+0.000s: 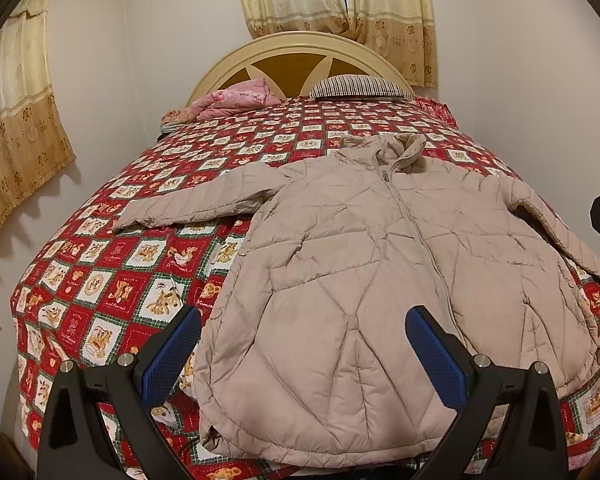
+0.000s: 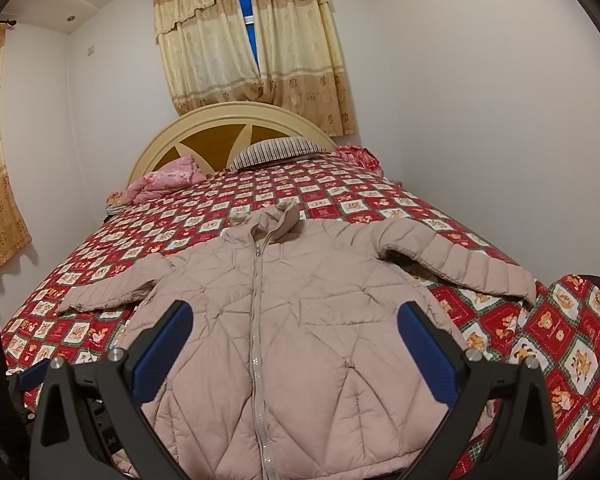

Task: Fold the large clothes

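A beige quilted puffer jacket (image 1: 380, 264) lies flat and zipped on the bed, front up, collar toward the headboard, both sleeves spread out sideways. It also shows in the right wrist view (image 2: 284, 320). My left gripper (image 1: 304, 320) is open and empty, hovering above the jacket's lower left part near the hem. My right gripper (image 2: 294, 316) is open and empty, hovering above the jacket's lower middle, over the zipper (image 2: 257, 320). Part of the left gripper (image 2: 34, 374) shows at the left edge of the right wrist view.
The bed has a red checked teddy-bear bedspread (image 1: 112, 280). A pink blanket (image 1: 236, 98) and a striped pillow (image 1: 360, 86) lie by the cream headboard (image 1: 288, 50). Walls stand close on both sides, with curtains (image 2: 244, 44) behind.
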### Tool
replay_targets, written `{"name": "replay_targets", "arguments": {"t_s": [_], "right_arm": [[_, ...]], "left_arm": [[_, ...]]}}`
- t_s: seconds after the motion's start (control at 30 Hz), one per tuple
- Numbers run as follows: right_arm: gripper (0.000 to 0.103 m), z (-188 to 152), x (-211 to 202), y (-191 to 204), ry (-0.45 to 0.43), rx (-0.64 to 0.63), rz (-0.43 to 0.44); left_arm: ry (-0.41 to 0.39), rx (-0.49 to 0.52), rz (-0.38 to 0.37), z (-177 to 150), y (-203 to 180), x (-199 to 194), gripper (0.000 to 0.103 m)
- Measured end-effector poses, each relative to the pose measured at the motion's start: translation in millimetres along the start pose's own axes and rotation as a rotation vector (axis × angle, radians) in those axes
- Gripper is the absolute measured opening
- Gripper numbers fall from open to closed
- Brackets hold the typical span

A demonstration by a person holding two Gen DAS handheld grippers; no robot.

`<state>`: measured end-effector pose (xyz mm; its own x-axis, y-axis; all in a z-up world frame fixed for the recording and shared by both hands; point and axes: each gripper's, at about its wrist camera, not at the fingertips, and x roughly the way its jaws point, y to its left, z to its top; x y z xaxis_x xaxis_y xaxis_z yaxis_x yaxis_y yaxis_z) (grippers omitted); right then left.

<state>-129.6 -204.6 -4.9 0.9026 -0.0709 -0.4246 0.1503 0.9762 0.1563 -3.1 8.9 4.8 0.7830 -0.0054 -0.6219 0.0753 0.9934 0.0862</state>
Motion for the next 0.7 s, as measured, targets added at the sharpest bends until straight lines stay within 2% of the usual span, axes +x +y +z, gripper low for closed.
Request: {"name": "replay_targets", "arguments": {"t_s": [0.4, 0.7], "right_arm": [[0.103, -4.2, 0.6, 2.9, 0.007, 0.003, -0.003], [0.103, -7.6, 13.6, -4.3, 0.043, 0.022, -0.023]], "left_arm": [[0.010, 0.004, -0.001, -0.2, -0.6, 3.7, 0.102], [0.035, -0.003, -0.004, 9.3, -4.6, 29.3, 0.102]]}}
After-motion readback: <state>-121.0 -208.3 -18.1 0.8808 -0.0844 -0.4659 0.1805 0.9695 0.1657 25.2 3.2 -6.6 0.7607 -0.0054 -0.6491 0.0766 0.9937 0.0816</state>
